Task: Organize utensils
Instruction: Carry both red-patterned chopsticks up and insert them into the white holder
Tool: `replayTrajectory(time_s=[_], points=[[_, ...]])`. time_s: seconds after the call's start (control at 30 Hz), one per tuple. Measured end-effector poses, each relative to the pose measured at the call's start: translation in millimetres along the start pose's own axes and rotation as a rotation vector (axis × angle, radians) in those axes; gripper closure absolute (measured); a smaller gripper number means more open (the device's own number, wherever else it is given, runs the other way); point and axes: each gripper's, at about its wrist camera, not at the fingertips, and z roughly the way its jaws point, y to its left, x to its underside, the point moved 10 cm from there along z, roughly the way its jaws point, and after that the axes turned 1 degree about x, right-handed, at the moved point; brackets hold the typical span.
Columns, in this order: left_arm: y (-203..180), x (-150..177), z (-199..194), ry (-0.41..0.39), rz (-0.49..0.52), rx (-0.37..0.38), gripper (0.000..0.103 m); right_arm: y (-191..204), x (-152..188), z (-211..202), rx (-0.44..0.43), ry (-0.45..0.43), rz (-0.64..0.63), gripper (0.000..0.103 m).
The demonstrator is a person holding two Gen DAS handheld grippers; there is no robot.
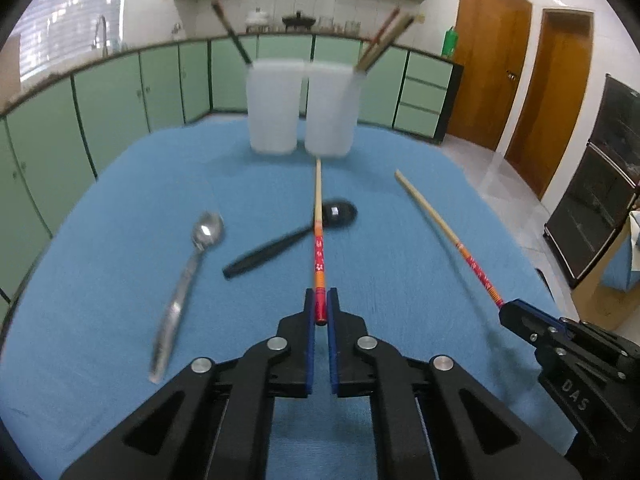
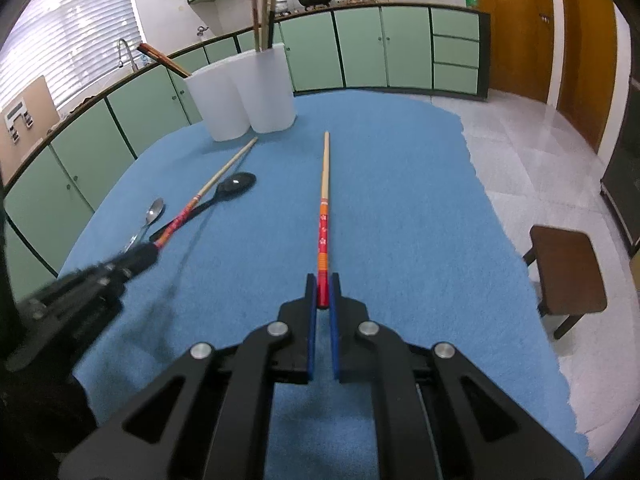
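Left gripper [image 1: 321, 308]: the fingers are clamped on the red decorated end of a chopstick [image 1: 318, 216], whose pale tip is directed at the right-hand container.
Right gripper [image 2: 323, 292]: the fingers are clamped on the red end of a second chopstick [image 2: 325, 184], which is pointed away over the blue surface [image 2: 400, 200].
Metal spoon [image 1: 188, 276]: laid flat on the surface, left of the left gripper, bowl away from the camera.
Black spoon [image 1: 288, 240]: laid on the surface between the metal spoon and the held chopstick (its bowl is crossed by that chopstick in the left wrist view; contact cannot be determined).
Containers: two white containers [image 1: 300, 108] are stood side by side, touching, at the far edge of the surface; chopsticks [image 1: 386, 40] are already stood in them.
Stool [image 2: 568, 276]: stood on the tiled floor, right of the surface.
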Motion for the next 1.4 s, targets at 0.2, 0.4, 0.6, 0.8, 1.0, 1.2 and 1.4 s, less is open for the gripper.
replayTrajectory(time_s=[0.2,0.4,0.6,0.8,1.0,1.2,1.4], points=[[6.7,-34.4,-39.4,-0.118,0.034,-0.012,0.097,4.7,-20.8,-18.6,0.002,-0.044,-0.012,0.098],[15.9,-77.6,-77.2,-0.227,0.038,0.007,0.098,9.3,-52.1,-43.7,0.001,-0.092,-0.038,0.098],[21.7,-118.2,-101.4,-0.293,0.039,0.055,0.098,21.0,-106.3,-75.8,-0.034,-0.160,-0.078,0.098],[25.6,-159.8,-114.5,-0.330,0.066,0.105,0.098,43.4,-165.9,-92.9,-0.132,-0.177,-0.110,0.098],[32.8,-192.7,-126.5,-0.346,0.061,0.155,0.098,70.0,-210.6,-100.0,-0.190,-0.176,-0.149,0.098],[39.2,-238.9,-146.8,-0.421,0.079,0.166,0.098,95.7,-272.7,-119.0,-0.237,-0.250,-0.169,0.098],[38.1,-311.7,-153.4,-0.538,0.097,0.128,0.098,108.9,-354.1,-126.6,-0.175,-0.387,-0.202,0.098]])
